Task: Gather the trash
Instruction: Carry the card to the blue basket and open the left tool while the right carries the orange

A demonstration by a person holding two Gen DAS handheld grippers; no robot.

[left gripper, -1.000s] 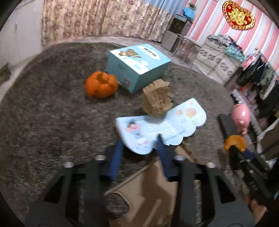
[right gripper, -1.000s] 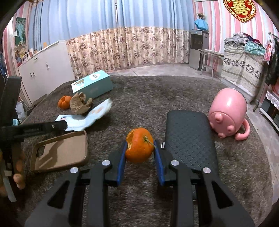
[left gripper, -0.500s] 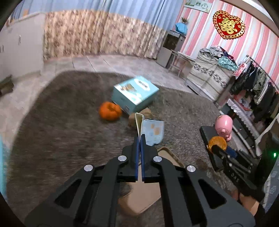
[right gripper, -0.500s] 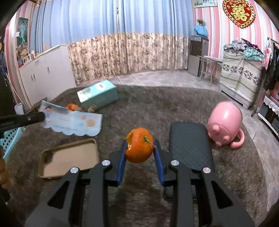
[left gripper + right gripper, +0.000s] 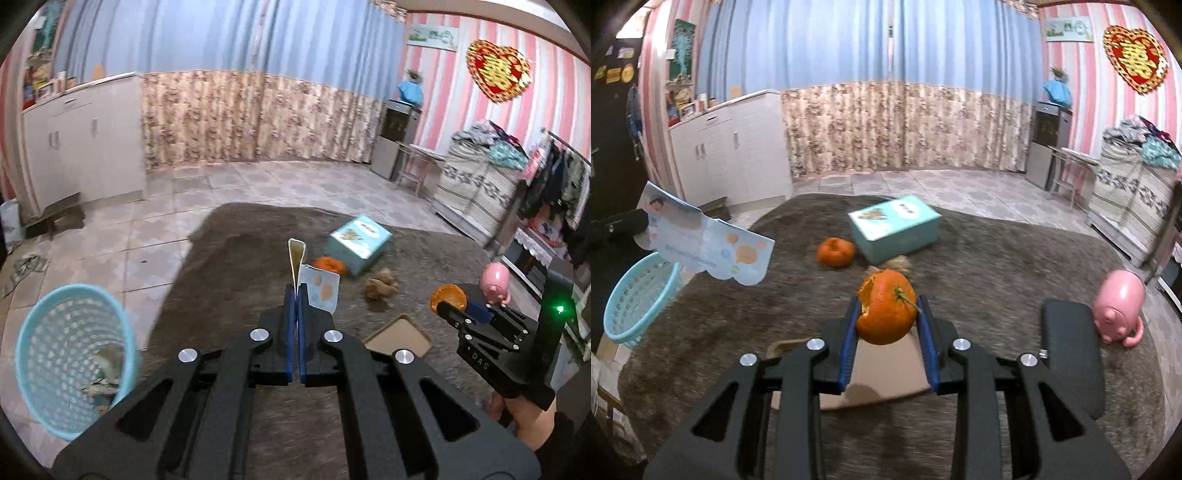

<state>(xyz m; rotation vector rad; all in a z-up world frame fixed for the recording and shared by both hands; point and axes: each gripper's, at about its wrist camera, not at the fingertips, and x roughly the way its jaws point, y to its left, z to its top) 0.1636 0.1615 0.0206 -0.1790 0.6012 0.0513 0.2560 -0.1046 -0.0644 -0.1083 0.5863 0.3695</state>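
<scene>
Orange peel pinched in right gripper jaws, one paper wrapper in left gripper jaws.

1. A teal box lies on the brown rug, well ahead of the jaws.
2. A pink pig-shaped mug stands right of them.
3. A tan phone case lies beneath them.

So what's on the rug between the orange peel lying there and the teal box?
Nothing: in the right wrist view, bare rug separates the peel from the box.
</scene>
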